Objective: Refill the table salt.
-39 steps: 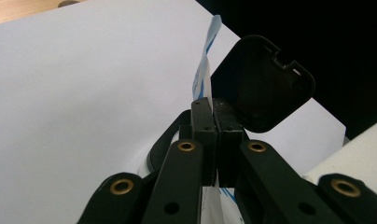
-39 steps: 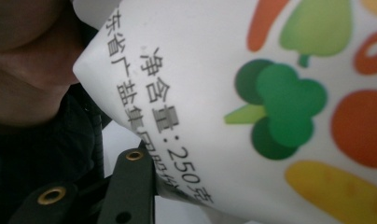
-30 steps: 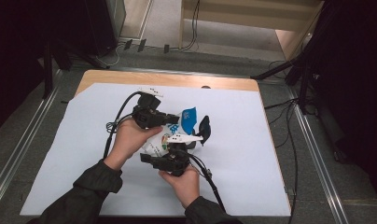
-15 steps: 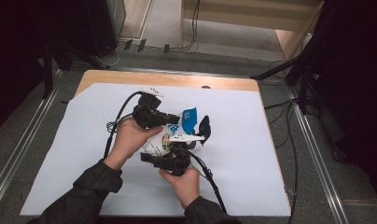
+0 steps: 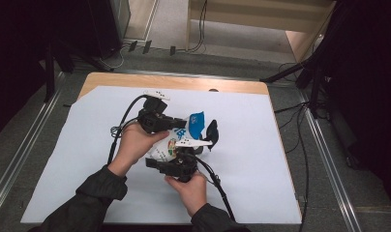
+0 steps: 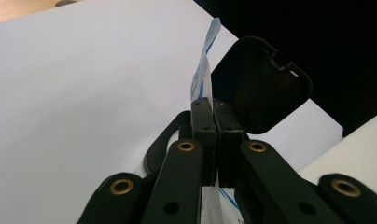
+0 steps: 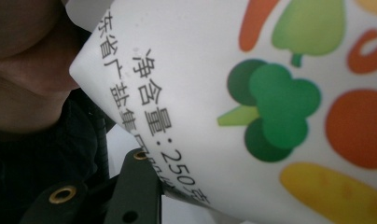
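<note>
Left gripper [image 6: 213, 140] clamped on bag [image 6: 203, 74]

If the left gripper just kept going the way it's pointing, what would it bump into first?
The left gripper is shut on the edge of the bag. Straight ahead, just past its tips, stands a black clip; it would likely meet that first, though the depth is hard to judge.
</note>
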Action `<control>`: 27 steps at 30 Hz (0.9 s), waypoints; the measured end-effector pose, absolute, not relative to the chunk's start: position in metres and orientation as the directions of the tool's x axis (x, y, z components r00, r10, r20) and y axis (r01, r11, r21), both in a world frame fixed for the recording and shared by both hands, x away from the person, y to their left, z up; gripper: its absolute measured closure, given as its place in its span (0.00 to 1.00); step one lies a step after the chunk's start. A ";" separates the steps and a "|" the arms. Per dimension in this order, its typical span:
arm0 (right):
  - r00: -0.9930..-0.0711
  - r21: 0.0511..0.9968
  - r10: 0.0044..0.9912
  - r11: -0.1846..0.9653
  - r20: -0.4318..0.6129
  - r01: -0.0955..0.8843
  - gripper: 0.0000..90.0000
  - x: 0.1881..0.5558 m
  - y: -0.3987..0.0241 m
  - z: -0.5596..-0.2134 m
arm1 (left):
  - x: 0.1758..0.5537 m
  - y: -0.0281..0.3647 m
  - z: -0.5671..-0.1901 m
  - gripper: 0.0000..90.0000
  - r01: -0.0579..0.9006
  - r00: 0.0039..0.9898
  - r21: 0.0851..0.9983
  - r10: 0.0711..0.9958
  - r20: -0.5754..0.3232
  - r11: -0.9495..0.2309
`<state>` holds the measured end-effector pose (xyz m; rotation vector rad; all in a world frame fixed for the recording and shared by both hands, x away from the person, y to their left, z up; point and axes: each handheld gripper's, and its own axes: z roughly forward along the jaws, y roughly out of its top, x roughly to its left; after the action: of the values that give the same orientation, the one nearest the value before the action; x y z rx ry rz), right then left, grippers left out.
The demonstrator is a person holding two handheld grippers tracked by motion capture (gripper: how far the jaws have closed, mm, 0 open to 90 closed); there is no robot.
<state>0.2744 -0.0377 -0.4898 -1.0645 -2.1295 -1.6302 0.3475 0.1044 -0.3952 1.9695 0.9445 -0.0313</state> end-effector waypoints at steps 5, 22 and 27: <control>-0.703 0.729 0.392 0.107 0.594 0.676 0.74 0.274 -0.037 -0.489 | 0.348 0.105 -0.395 1.00 0.635 0.699 0.719 0.606 -0.379 -0.283; -0.707 0.730 0.379 0.108 0.597 0.675 0.74 0.275 -0.036 -0.488 | 0.351 0.104 -0.392 1.00 0.647 0.695 0.701 0.610 -0.380 -0.301; -0.709 0.732 0.375 0.106 0.598 0.673 0.74 0.275 -0.036 -0.488 | 0.351 0.104 -0.391 1.00 0.647 0.696 0.700 0.608 -0.382 -0.301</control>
<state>0.2755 -0.0355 -0.4879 -1.0392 -2.1238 -1.6386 0.3512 0.1044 -0.3910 1.9984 0.9641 -0.0549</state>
